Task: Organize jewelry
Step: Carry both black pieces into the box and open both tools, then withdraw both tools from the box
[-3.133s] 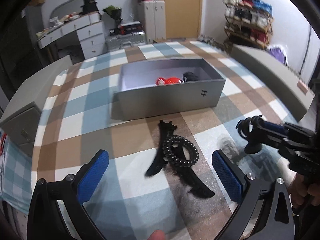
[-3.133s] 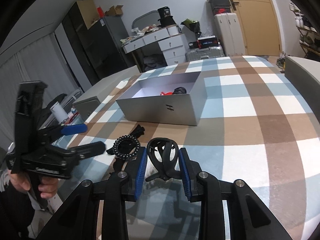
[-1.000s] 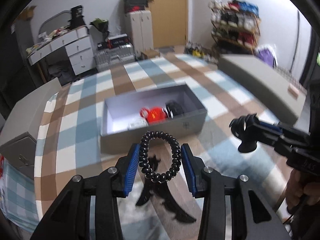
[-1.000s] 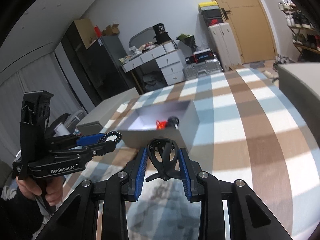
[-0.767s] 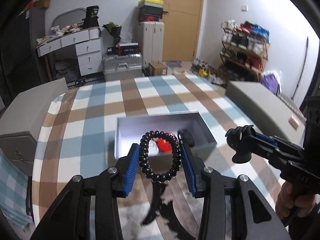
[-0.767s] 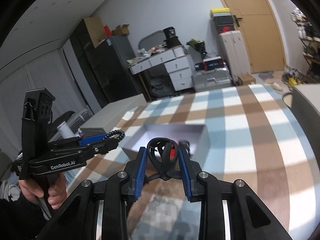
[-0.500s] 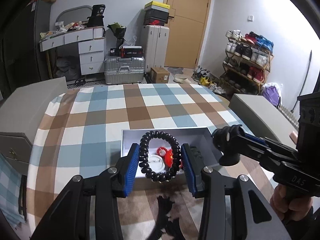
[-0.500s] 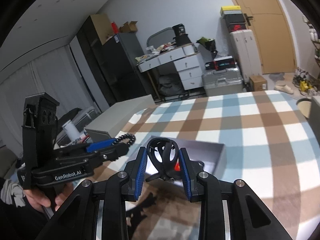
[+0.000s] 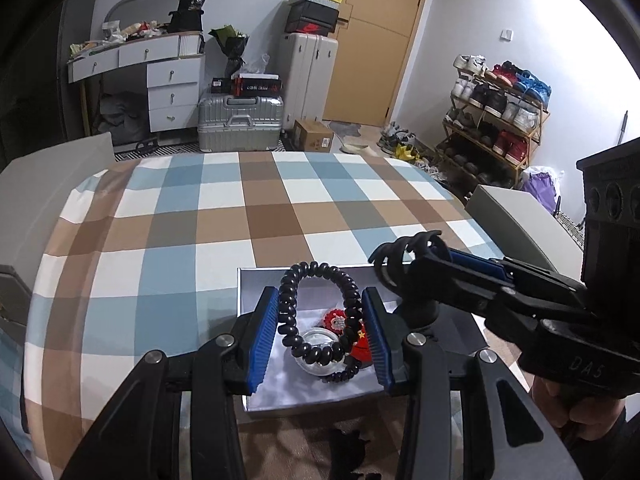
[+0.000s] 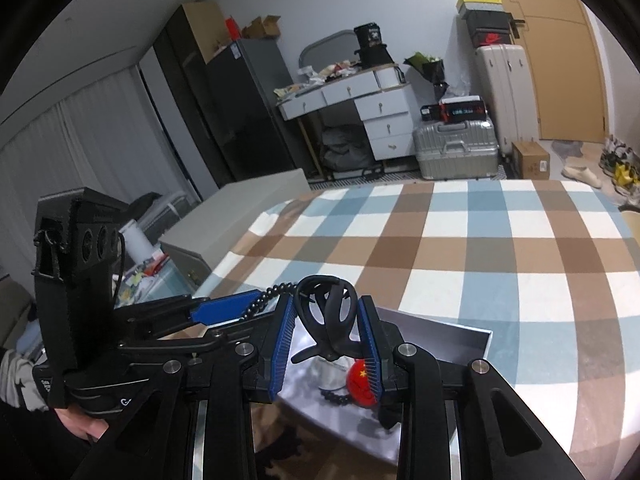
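Above the grey box (image 9: 256, 404), left gripper (image 9: 320, 332) clenched an upright black coil bracelet (image 9: 316, 312); right gripper (image 10: 326, 332) clenched a black hair claw (image 10: 328, 320), long axis toward 12 o'clock.

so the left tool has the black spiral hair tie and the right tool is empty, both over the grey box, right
Not quite: the right tool is not empty. The right wrist view shows it shut on a black claw clip. The rest holds: the left tool grips the black spiral hair tie, and both hang over the grey box.
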